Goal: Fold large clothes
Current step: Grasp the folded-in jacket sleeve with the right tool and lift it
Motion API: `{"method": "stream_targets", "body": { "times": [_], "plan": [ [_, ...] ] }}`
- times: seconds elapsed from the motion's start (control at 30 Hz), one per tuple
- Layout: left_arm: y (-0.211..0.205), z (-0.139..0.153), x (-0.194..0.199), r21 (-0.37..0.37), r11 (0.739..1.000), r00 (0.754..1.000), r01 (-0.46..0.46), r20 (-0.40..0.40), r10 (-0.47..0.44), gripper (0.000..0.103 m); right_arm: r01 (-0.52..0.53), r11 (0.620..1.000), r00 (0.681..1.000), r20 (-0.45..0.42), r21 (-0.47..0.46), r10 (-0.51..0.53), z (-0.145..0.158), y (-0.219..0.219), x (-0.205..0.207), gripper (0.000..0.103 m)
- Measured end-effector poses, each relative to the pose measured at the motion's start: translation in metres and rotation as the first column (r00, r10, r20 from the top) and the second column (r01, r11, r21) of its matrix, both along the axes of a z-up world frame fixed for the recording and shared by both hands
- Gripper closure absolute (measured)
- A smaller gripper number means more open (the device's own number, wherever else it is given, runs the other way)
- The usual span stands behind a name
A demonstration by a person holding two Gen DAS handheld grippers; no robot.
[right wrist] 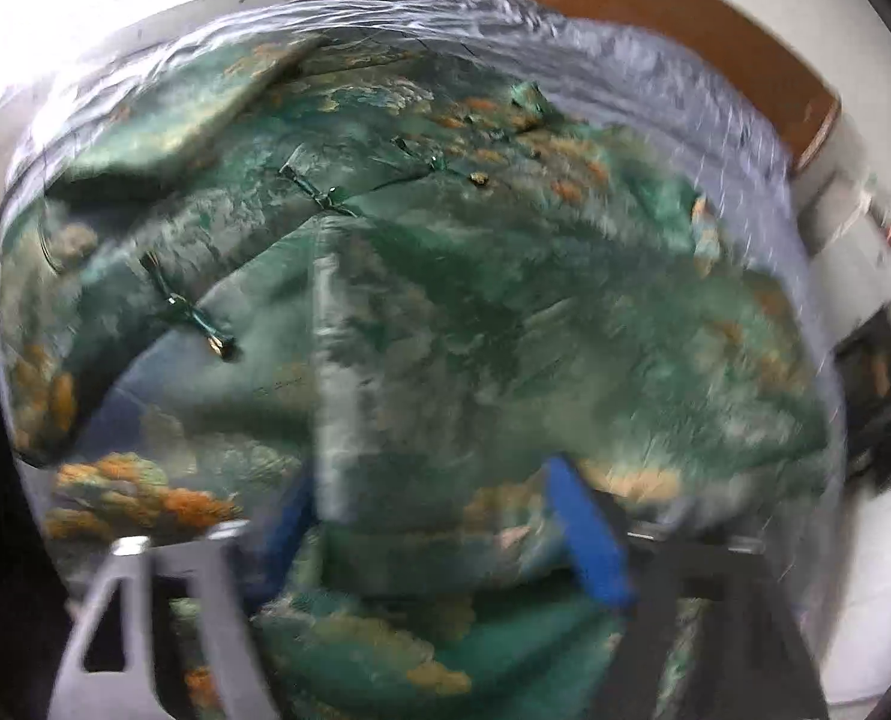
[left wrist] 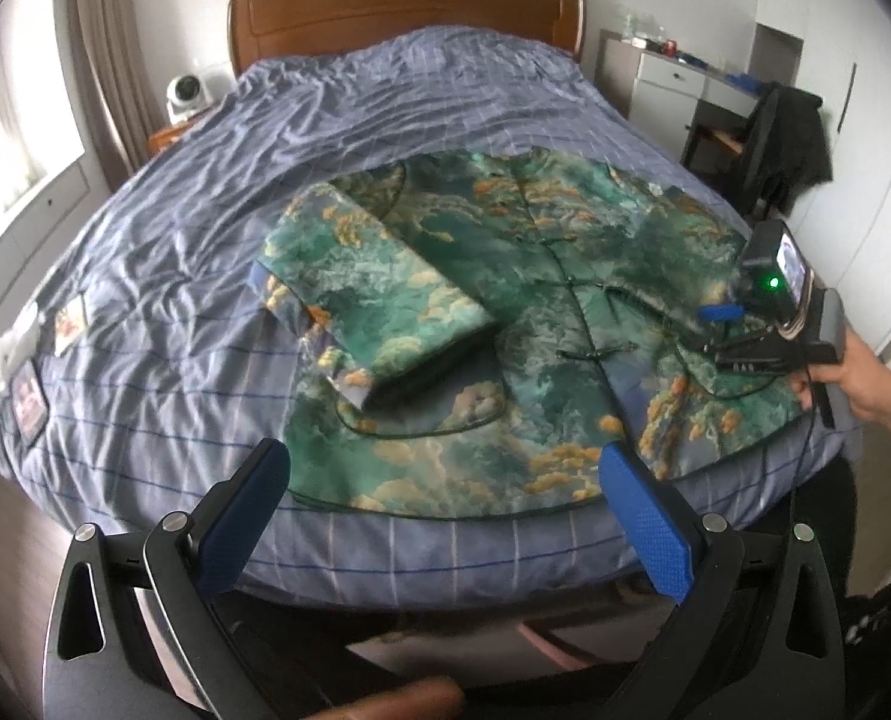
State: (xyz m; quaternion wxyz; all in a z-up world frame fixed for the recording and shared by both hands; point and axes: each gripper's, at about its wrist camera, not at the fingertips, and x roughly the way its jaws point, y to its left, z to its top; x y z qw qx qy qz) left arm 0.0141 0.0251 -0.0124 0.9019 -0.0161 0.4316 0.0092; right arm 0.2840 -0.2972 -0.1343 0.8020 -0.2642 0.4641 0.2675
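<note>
A green jacket (left wrist: 535, 300) printed with orange clouds lies spread face up on the bed (left wrist: 175, 240). Its left sleeve (left wrist: 373, 300) is folded across the body. My left gripper (left wrist: 445, 462) hovers open above the jacket's near hem, nothing between its blue pads. A hand (left wrist: 859, 384) holds my right gripper (left wrist: 724, 330) low over the jacket's right sleeve. In the blurred right wrist view the jacket (right wrist: 445, 300) fills the frame. There the right gripper (right wrist: 439, 516) has its jaws apart with sleeve cloth between them, and no pinch shows.
The bed carries a wrinkled blue checked cover and a wooden headboard (left wrist: 403, 12). A white round device (left wrist: 187, 96) stands on the left nightstand. A desk (left wrist: 673, 78) and a chair draped with a dark garment (left wrist: 787, 138) stand at the right. Small packets (left wrist: 25, 396) lie at the bed's left edge.
</note>
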Motion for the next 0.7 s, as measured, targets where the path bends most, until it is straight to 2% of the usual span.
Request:
{"method": "stream_targets", "body": {
  "times": [0.03, 0.07, 0.13, 0.2, 0.3, 0.43, 0.47, 0.53, 0.57, 0.7],
  "plan": [
    [-0.001, -0.001, 0.001, -0.007, 1.000, 1.000, 0.003, -0.007, -0.003, 0.001, 0.009, 1.000, 1.000, -0.012, 0.009, -0.009, 0.002, -0.002, -0.001, 0.069],
    [-0.002, -0.002, 0.001, -0.009, 1.000, 1.000, 0.007, -0.011, -0.007, 0.001, 0.021, 1.000, 1.000, 0.003, 0.014, -0.021, 0.007, -0.004, -0.004, 0.085],
    [-0.004, -0.002, 0.000, -0.004, 1.000, 1.000, 0.014, -0.009, -0.014, 0.001, 0.059, 0.998, 0.996, 0.059, 0.031, -0.061, 0.021, -0.009, -0.008, 0.087],
    [-0.006, 0.000, -0.002, 0.003, 1.000, 1.000, 0.022, -0.001, -0.022, 0.001, 0.131, 0.985, 0.984, 0.108, 0.110, -0.143, 0.046, -0.025, -0.010, 0.087],
    [-0.007, 0.000, -0.002, 0.001, 1.000, 1.000, 0.030, 0.003, -0.030, 0.001, 0.255, 0.939, 0.939, 0.172, 0.231, -0.298, 0.086, -0.064, -0.005, 0.088],
    [-0.009, -0.001, -0.001, -0.003, 0.999, 0.999, 0.034, -0.001, -0.034, 0.001, 0.386, 0.859, 0.837, 0.264, 0.335, -0.479, 0.134, -0.124, 0.002, 0.089],
    [-0.009, -0.001, -0.001, -0.004, 0.999, 0.999, 0.035, -0.002, -0.035, 0.001, 0.423, 0.832, 0.799, 0.285, 0.359, -0.529, 0.145, -0.142, 0.004, 0.089],
    [-0.009, -0.001, 0.000, -0.005, 0.999, 0.999, 0.035, -0.002, -0.035, 0.001, 0.495, 0.770, 0.734, 0.281, 0.403, -0.619, 0.159, -0.178, 0.009, 0.089],
    [-0.009, -0.001, 0.000, -0.005, 0.999, 0.999, 0.035, -0.003, -0.035, 0.001, 0.543, 0.721, 0.687, 0.266, 0.430, -0.676, 0.164, -0.202, 0.014, 0.089],
    [-0.009, -0.001, 0.000, -0.002, 0.999, 0.999, 0.035, -0.001, -0.035, 0.001, 0.648, 0.622, 0.576, 0.251, 0.438, -0.777, 0.163, -0.261, 0.029, 0.089]
  ]
}}
